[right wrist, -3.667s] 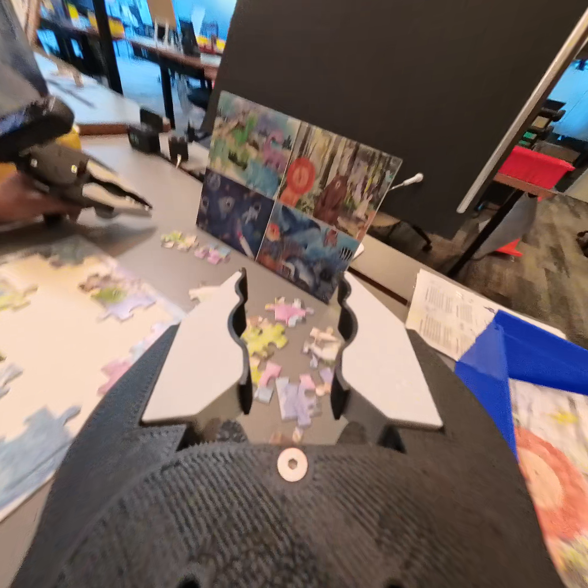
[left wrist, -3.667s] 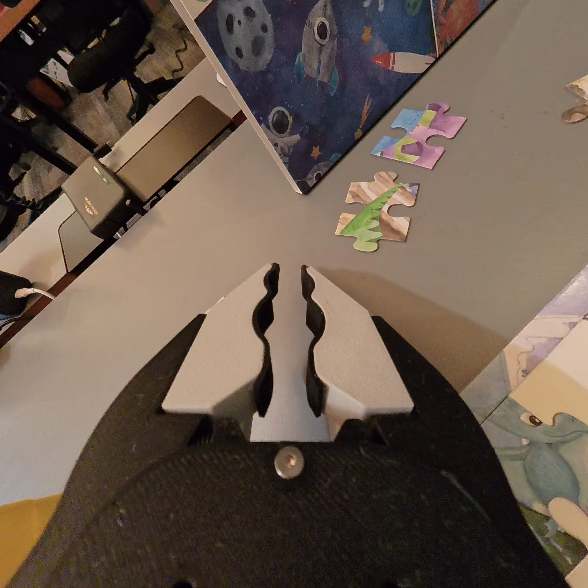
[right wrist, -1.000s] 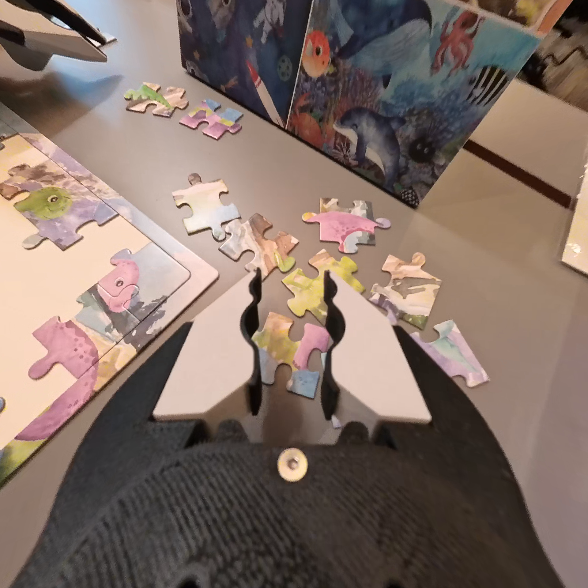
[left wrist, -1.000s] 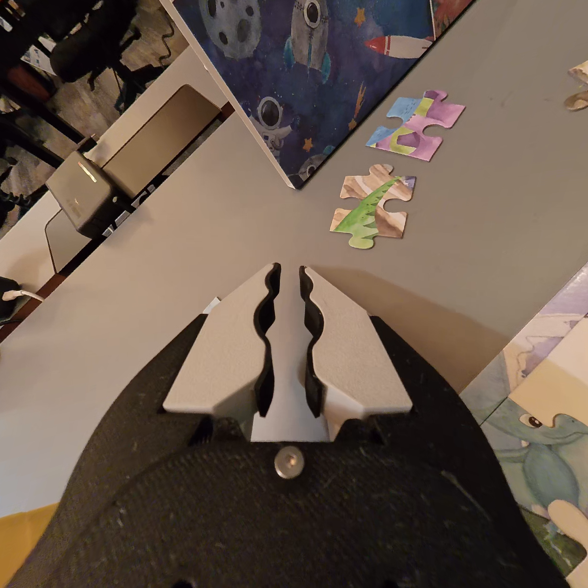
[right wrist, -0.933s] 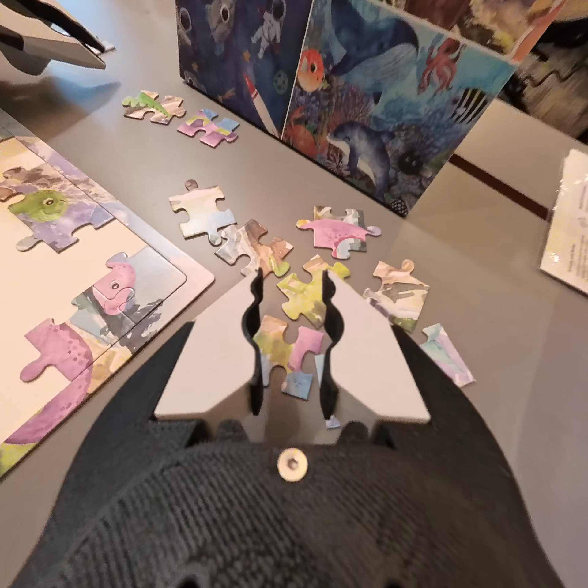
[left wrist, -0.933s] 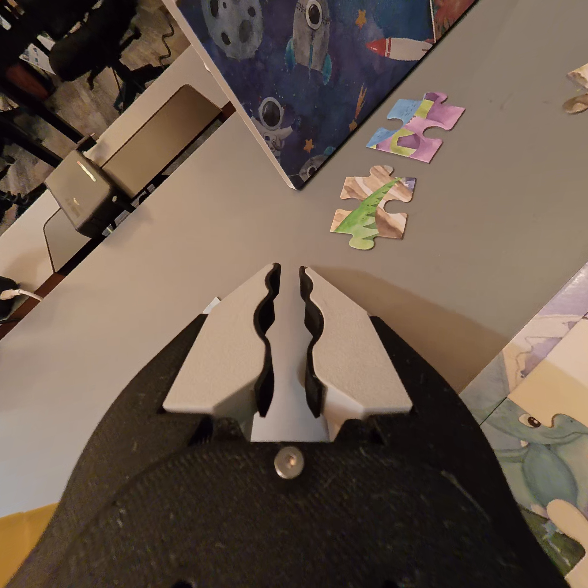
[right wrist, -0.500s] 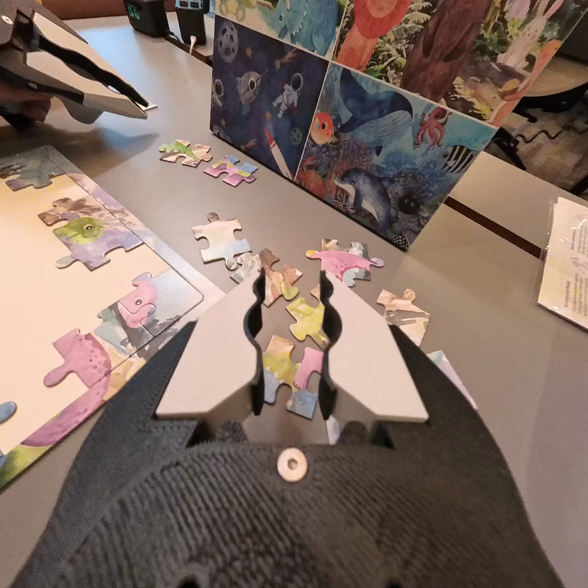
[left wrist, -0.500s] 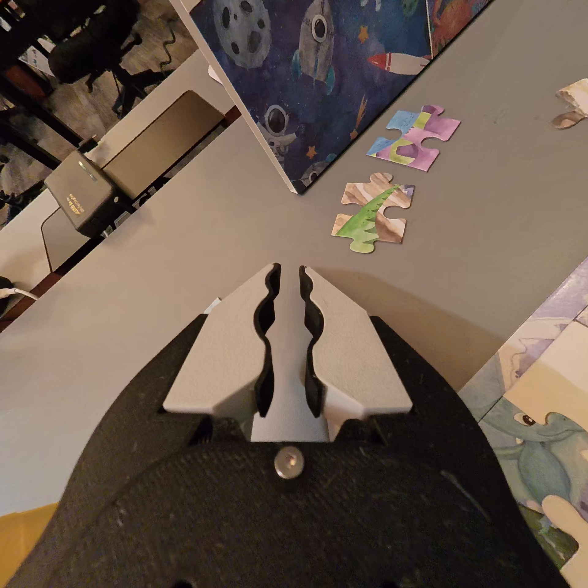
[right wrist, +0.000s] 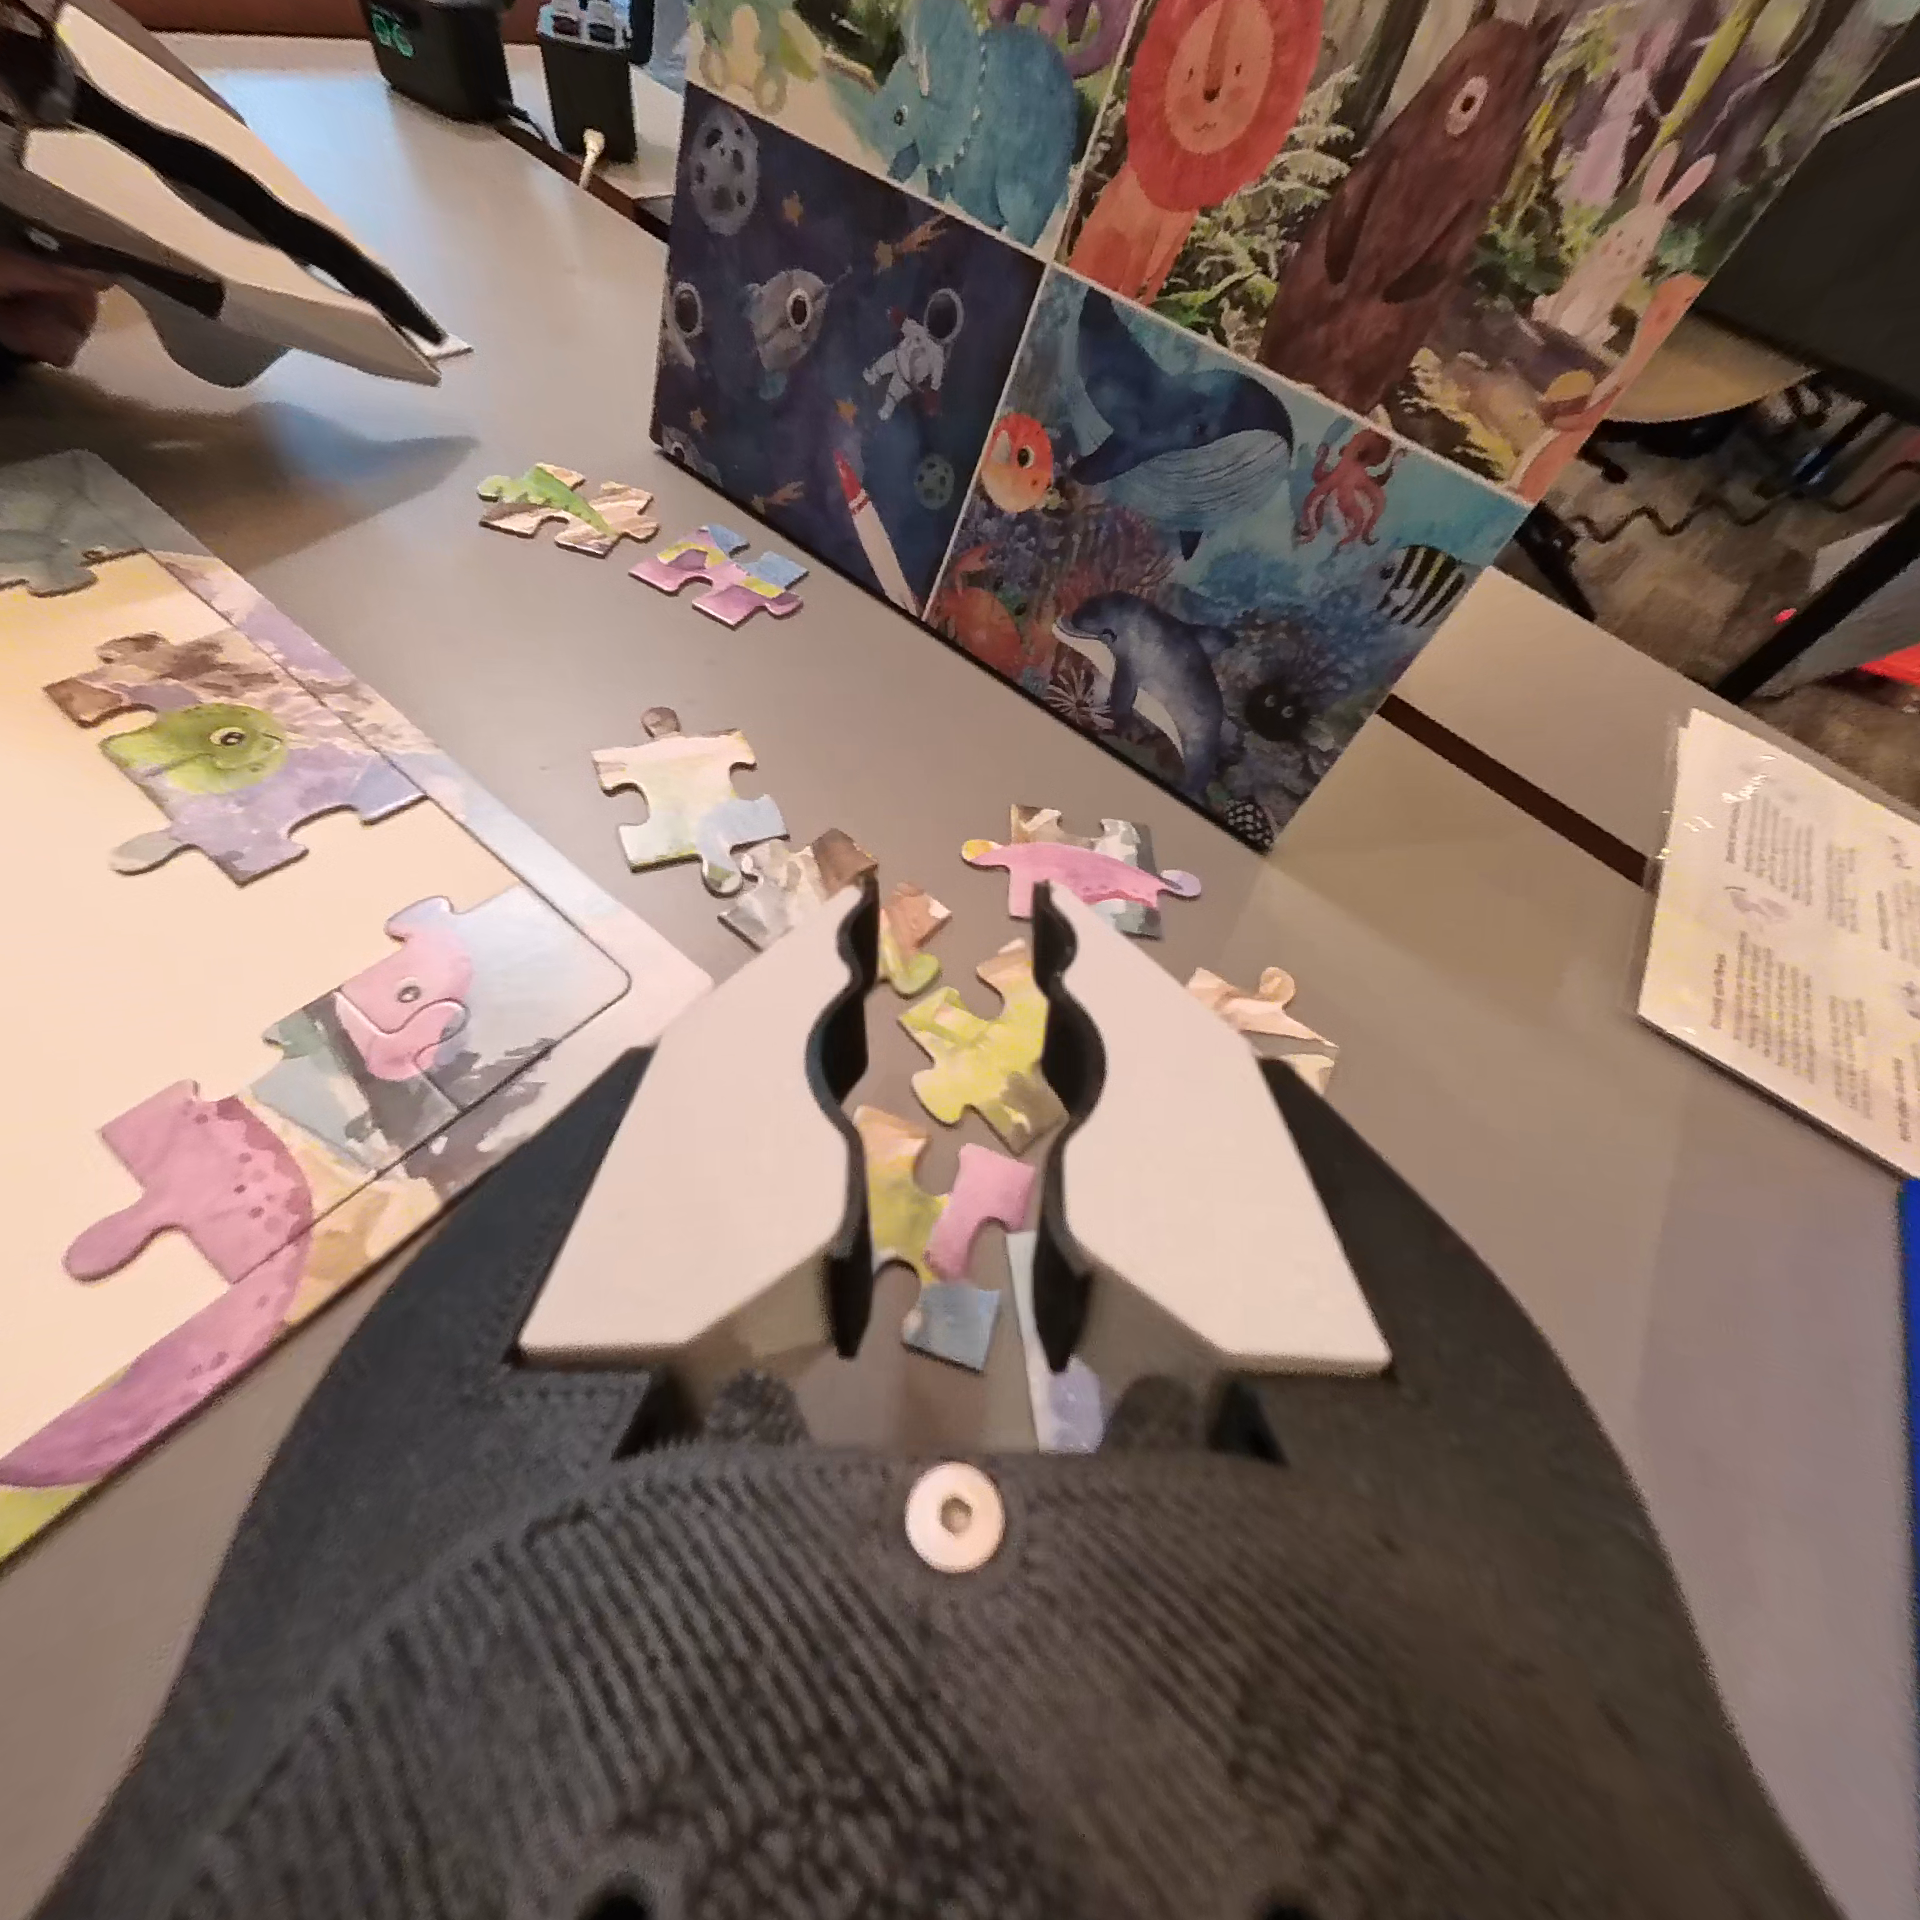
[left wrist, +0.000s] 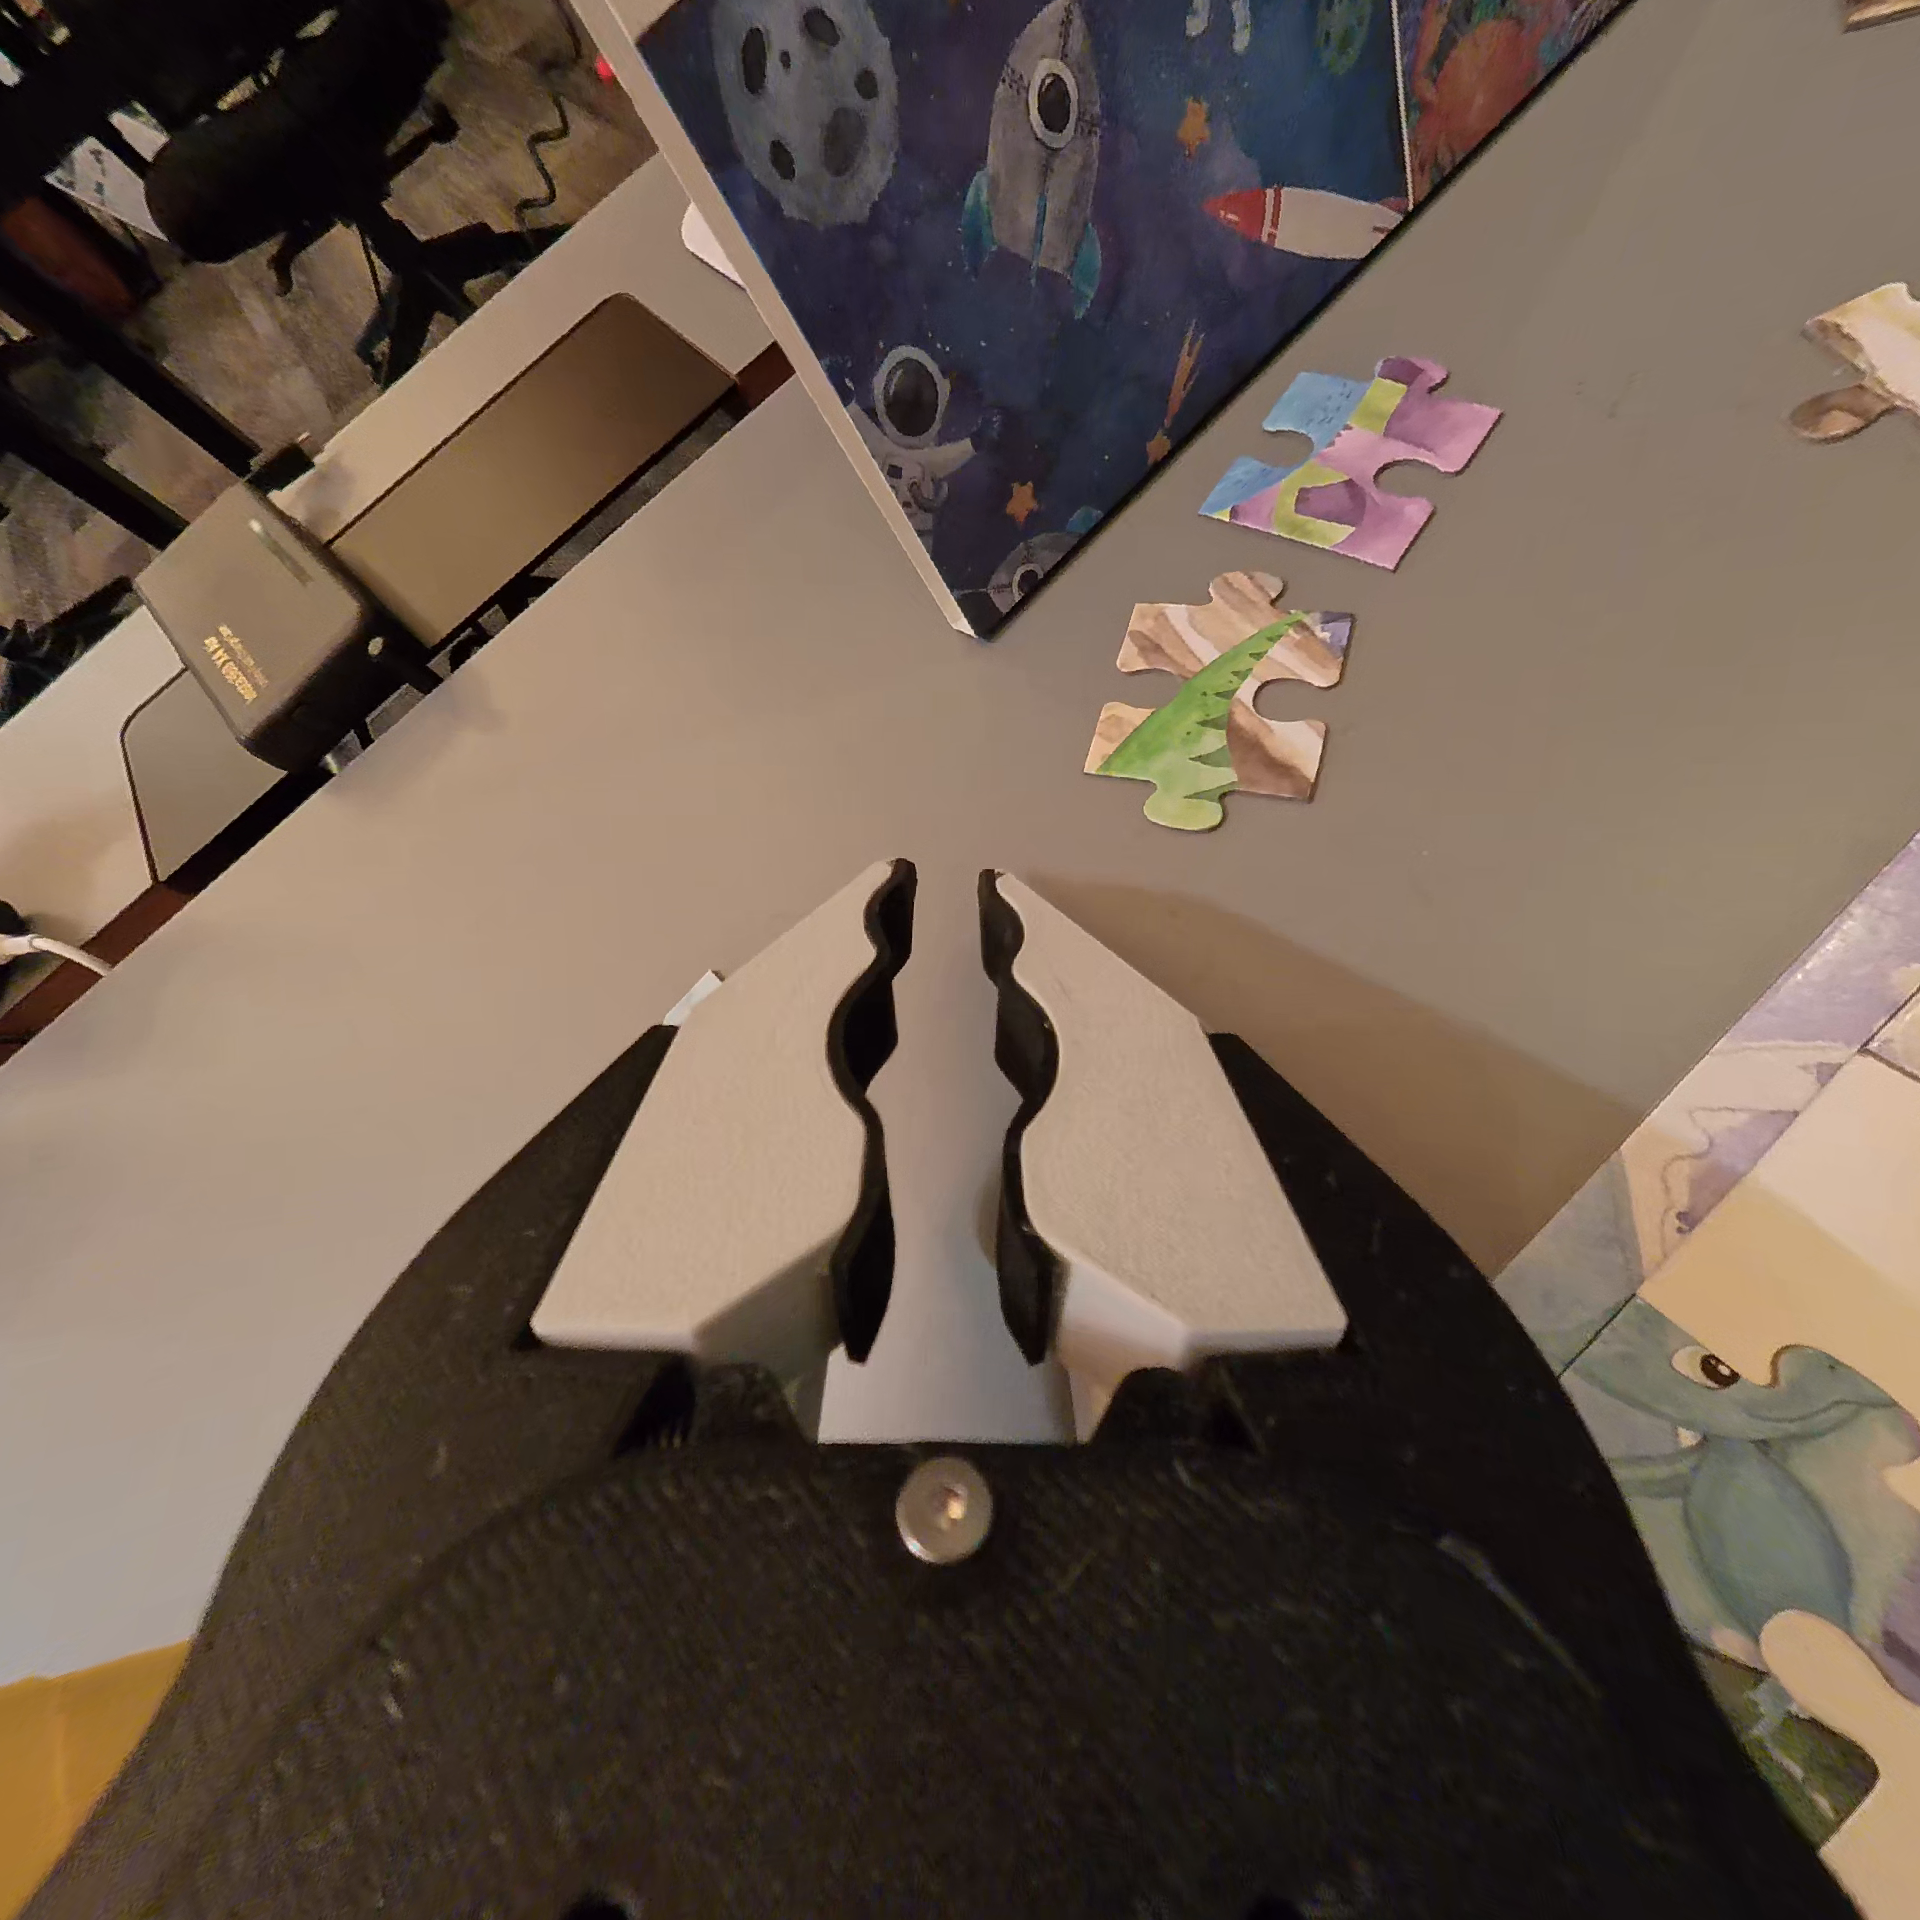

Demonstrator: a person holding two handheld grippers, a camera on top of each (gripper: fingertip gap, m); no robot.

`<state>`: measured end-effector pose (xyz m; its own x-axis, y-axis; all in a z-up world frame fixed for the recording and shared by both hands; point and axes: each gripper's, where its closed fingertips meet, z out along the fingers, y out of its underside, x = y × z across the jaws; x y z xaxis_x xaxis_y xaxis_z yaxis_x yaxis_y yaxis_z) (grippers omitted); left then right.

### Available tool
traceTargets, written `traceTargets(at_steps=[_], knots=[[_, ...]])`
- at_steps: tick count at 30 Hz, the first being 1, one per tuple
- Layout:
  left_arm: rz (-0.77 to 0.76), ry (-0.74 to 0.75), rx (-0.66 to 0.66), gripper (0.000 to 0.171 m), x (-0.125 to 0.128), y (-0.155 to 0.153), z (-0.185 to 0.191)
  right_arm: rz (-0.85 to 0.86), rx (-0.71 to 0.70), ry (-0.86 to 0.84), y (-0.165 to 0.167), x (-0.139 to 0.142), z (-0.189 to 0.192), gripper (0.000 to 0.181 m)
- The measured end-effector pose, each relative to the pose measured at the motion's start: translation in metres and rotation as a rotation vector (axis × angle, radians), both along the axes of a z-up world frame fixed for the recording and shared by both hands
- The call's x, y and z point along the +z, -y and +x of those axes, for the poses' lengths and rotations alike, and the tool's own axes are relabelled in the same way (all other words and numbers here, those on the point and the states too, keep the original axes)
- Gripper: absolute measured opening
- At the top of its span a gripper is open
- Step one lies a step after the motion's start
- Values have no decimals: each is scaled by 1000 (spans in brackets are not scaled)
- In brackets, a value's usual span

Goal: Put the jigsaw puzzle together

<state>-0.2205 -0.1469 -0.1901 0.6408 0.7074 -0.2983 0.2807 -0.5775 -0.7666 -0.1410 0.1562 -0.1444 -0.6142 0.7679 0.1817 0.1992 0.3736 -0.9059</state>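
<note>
The puzzle board (right wrist: pixel 260 935) lies at the left with several pieces set in it; its corner also shows in the left wrist view (left wrist: pixel 1766 1195). Loose pieces lie on the grey table. My right gripper (right wrist: pixel 951 904) is open, and its fingers straddle a yellow-and-pink piece (right wrist: pixel 935 1216) that lies flat on the table. A yellow-green piece (right wrist: pixel 982 1049) and a pink dinosaur piece (right wrist: pixel 1081 878) lie just ahead. My left gripper (left wrist: pixel 940 878) is shut to a narrow slit with nothing between, above bare table. A green-and-brown piece (left wrist: pixel 1216 707) and a purple-and-blue piece (left wrist: pixel 1340 468) lie ahead to its right.
The upright picture box (right wrist: pixel 1143 364) stands behind the loose pieces and also shows in the left wrist view (left wrist: pixel 1039 260). A printed sheet (right wrist: pixel 1787 935) lies at the right. Black devices (right wrist: pixel 436 52) sit at the far table edge. The left gripper (right wrist: pixel 416 343) hovers at the upper left. My right fingertips sit around 30 cm from my left ones.
Since 3.7 s ago my right gripper came down over the loose pieces and narrowed its jaws. In the last second its view tilted up. The left gripper barely moved.
</note>
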Motion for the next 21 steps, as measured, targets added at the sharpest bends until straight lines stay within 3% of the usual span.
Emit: traceTargets(at_steps=[7,21], knots=[[11,5,0,11,1,0,0,-68,28,16,5,3,2,28],[9,6,-2,11,0,0,0,33,17,-21,7,-3,1,29]])
